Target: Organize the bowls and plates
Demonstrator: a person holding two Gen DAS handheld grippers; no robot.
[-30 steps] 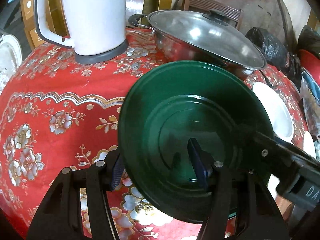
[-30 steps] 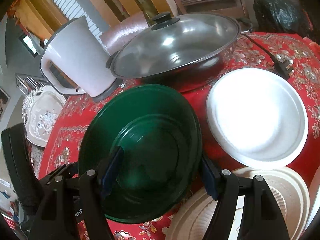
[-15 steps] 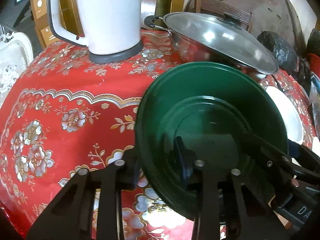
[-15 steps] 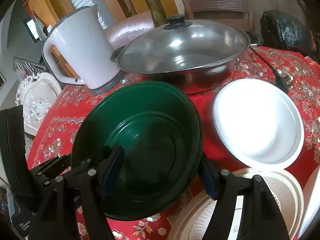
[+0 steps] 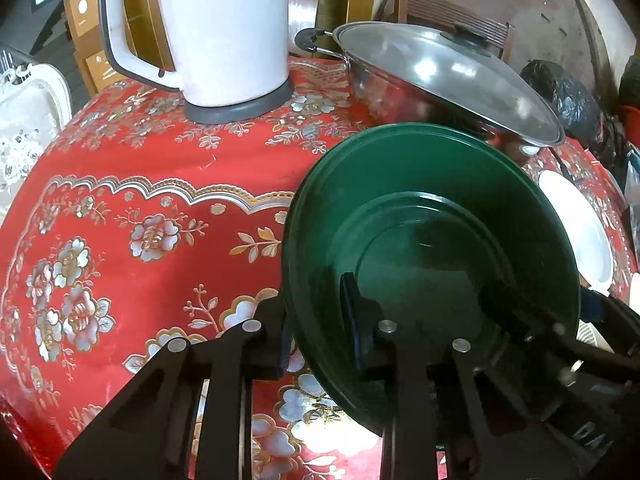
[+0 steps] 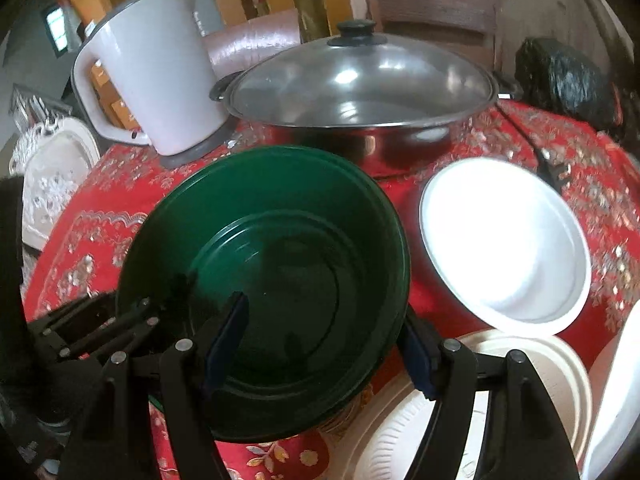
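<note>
Here the left gripper (image 5: 320, 320) has just clenched on the near rim of the deep dark green bowl (image 5: 432, 248), tilted low centre of the frame. The right gripper (image 6: 324, 340) (wider apart) straddles the opposite wall, one blue pad inside; whether its pads press I cannot tell.

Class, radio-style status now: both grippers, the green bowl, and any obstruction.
Left gripper shut on green bowl rim. Right gripper straddling opposite rim, grip unclear. White bowl close beside; lidded wok behind.
</note>
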